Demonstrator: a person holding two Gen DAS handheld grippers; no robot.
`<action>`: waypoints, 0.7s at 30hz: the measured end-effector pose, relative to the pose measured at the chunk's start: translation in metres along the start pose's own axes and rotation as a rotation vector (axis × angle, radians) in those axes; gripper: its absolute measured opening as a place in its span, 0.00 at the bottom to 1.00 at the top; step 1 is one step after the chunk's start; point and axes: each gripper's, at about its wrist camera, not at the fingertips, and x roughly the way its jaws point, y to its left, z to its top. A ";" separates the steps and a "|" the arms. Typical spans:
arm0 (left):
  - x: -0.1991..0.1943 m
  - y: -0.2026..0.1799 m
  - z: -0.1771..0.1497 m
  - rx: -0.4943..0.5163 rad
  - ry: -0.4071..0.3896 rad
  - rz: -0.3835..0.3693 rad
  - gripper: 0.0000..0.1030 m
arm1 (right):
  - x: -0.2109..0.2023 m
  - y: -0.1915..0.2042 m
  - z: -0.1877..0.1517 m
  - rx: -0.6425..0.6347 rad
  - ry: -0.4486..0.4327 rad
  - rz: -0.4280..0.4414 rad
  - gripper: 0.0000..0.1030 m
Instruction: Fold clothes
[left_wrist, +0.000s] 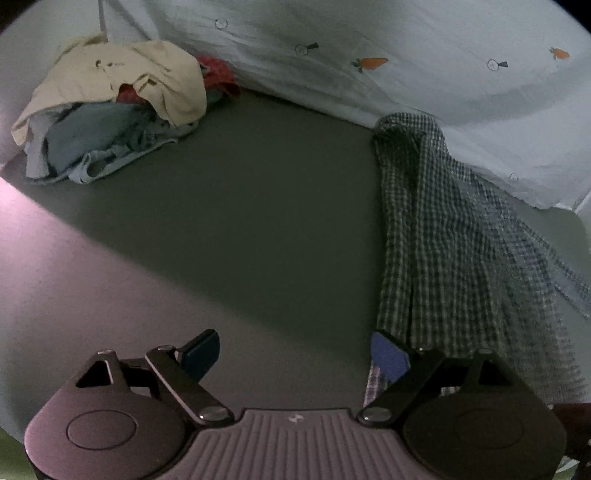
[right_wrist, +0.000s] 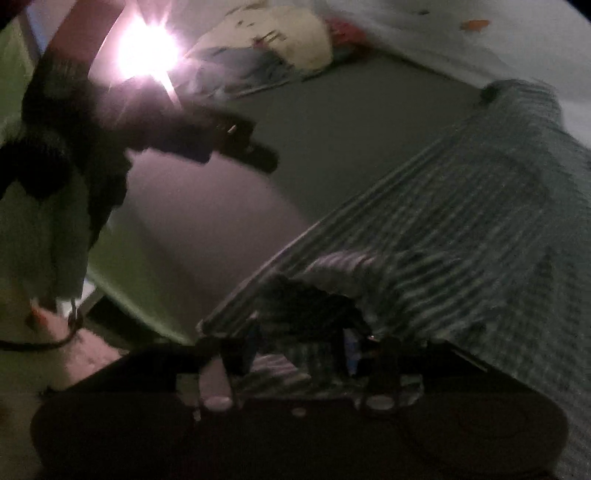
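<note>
A green checked garment (left_wrist: 436, 236) lies in a long bunched strip on the grey table (left_wrist: 240, 206), running from the far side to the near right. My left gripper (left_wrist: 295, 354) is open, its right finger (left_wrist: 388, 356) touching the garment's near edge, its left finger (left_wrist: 201, 350) over bare table. In the right wrist view the same garment (right_wrist: 461, 221) fills the right side, blurred. My right gripper (right_wrist: 295, 354) is shut on a fold of the garment's near end. The left gripper (right_wrist: 236, 144) shows there as a dark blurred shape at upper left.
A pile of clothes (left_wrist: 110, 114), cream, blue and red, sits at the table's far left, and shows in the right wrist view (right_wrist: 273, 48) too. A pale sheet with carrot prints (left_wrist: 406, 62) hangs behind the table. A bright light (right_wrist: 147, 51) glares at upper left.
</note>
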 end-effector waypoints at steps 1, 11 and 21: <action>0.001 -0.001 0.001 0.000 0.002 -0.005 0.87 | -0.006 -0.005 -0.006 0.030 -0.016 -0.007 0.46; 0.028 -0.016 -0.018 0.079 0.198 -0.158 0.71 | -0.020 -0.078 -0.026 0.500 -0.165 -0.009 0.50; 0.026 -0.025 -0.048 0.182 0.276 -0.259 0.27 | -0.013 -0.064 -0.050 0.533 -0.133 -0.019 0.51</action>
